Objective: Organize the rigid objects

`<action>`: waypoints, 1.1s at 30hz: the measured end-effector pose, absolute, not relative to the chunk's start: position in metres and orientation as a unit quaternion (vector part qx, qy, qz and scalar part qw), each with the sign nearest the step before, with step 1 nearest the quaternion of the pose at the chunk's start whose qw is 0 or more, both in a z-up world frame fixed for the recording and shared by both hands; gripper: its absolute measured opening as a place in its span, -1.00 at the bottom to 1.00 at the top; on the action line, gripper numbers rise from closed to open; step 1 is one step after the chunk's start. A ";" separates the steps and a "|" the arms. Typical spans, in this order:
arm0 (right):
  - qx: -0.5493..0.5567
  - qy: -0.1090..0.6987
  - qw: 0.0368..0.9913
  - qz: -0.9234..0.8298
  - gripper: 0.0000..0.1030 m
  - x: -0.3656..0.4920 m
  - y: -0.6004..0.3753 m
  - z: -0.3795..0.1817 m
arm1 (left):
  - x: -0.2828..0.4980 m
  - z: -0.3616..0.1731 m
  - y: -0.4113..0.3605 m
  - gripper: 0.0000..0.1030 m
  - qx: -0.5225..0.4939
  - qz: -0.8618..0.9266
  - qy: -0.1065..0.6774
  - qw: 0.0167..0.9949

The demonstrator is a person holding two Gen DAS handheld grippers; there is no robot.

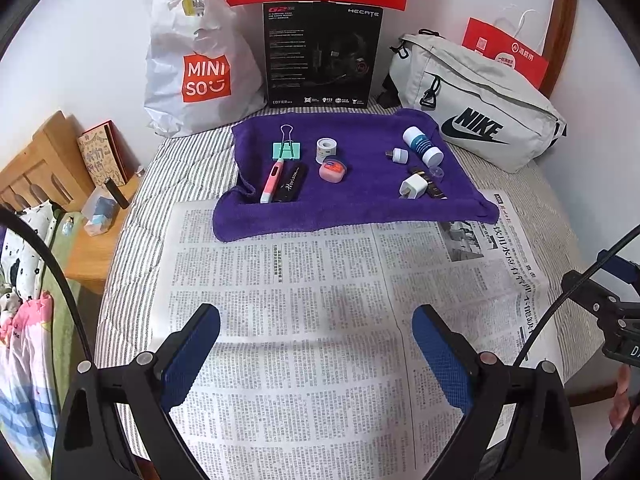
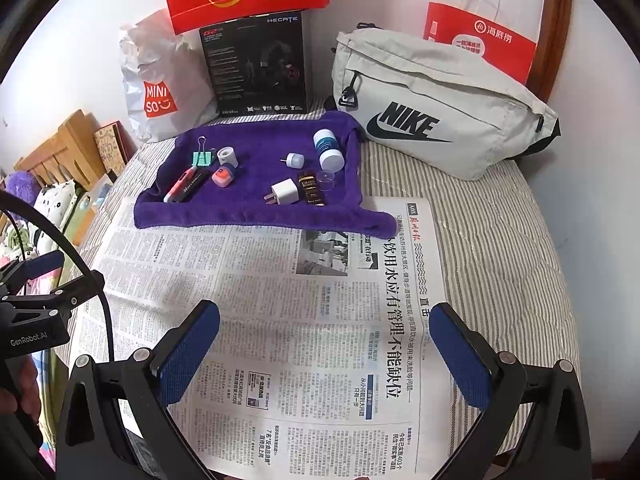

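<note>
Between both sets of jaws: nothing but newspaper [image 1: 304,320]. Left gripper [image 1: 316,344] and right gripper [image 2: 324,344] are both spread wide, blue pads apart, hovering over the sheet, gripping nothing.

Ahead of the jaws, past the far edge of the paper, sits the purple towel [image 1: 352,208] with all the small rigid items on it. They fall into two loose clusters:
- Left-ahead: green binder clip [image 1: 287,148], pink pen [image 1: 273,182] lying touching the black stick [image 1: 291,187], tape roll [image 1: 325,150], pink round case [image 1: 333,170].
- Right-ahead: white-capped bottle [image 1: 423,146], small white adapter [image 1: 399,156], white plug [image 1: 412,189], dark slim box [image 1: 430,184], clear cap [image 1: 436,171].

Further out, at the wall: white shopping bag [image 1: 196,64], black headset box [image 1: 322,54], grey waist bag [image 1: 480,108], red paper bag [image 2: 480,40]. All of this is on a striped bed [image 2: 500,240], not a worktop.

Grouping could be a sorted result or an unsorted pile — can't settle which from here, nor where things are meant to end up.

For any pick off the towel: it's soft and rumpled, so come in from above, straddle one item only, and close on flat sides. Pen and stick touch — separate them or the jaws take both. Bottle lies on its side and will likely roll; grip across the body. Keep the two grippers to their own halves to avoid crossing.
</note>
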State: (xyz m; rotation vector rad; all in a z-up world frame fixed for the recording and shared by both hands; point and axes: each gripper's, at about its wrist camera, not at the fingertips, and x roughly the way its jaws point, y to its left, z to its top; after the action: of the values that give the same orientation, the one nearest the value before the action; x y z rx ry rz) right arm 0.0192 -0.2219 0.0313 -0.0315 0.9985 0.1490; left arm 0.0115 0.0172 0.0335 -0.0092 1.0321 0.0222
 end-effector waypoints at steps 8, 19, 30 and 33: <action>-0.014 0.477 0.876 0.072 1.00 0.019 -0.224 0.032 | 0.011 0.036 0.018 0.89 0.001 0.011 0.492 0.870; -0.011 0.475 0.877 0.073 1.00 0.019 -0.226 0.034 | 0.011 0.037 0.017 0.89 0.001 0.006 0.492 0.870; -0.012 0.479 0.875 0.071 1.00 0.018 -0.227 0.032 | 0.011 0.038 0.016 0.98 0.007 0.003 0.487 0.874; -0.011 0.481 0.874 0.071 1.00 0.018 -0.226 0.030 | 0.012 0.039 0.016 0.98 0.007 0.000 0.482 0.876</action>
State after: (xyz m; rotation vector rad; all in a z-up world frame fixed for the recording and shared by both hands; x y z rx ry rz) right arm 0.0184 -0.2260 0.0300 -0.0240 1.0052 0.1479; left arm 0.0117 0.0156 0.0386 0.0143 1.0051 0.0002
